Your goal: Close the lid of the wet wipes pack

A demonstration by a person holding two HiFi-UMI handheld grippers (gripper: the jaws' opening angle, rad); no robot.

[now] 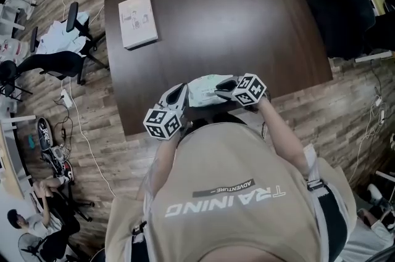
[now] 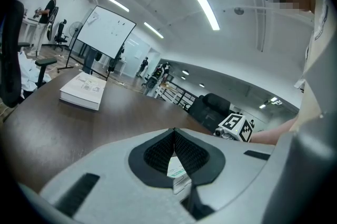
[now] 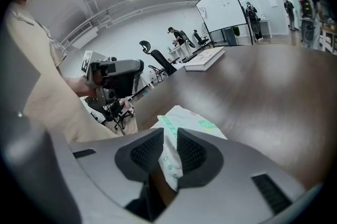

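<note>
A white soft-plastic wet wipes pack with green print (image 1: 207, 88) sits over the near edge of the dark brown wooden bench (image 1: 234, 26), about midway along that edge. Its long axis runs parallel to the edge, so its two short ends point toward the bench's left and right sides. It is held between the two tools. Whether its underside touches the bench cannot be told, and the head view is too small to show the state of the lid.

The left tongs (image 1: 180, 93) are at the pack's end nearer the bench's left side. In the left gripper view these tongs (image 2: 174, 136) are pressed together at the tips, and a strip of the pack (image 2: 178, 171) is pinched between the ribbed black pads just below.

The right tongs (image 1: 226, 87) are at the opposite end. In the right gripper view they (image 3: 169, 136) stand nearly together, with only a narrow slot between them. That slot is filled by the crumpled edge of the pack (image 3: 187, 120). From there the pack reaches along the bench's near edge toward the other tool, with a green mark on its upper face.

A white rectangular book (image 1: 137, 20) lies flat at the bench's far left corner, well apart from the pack.
</note>
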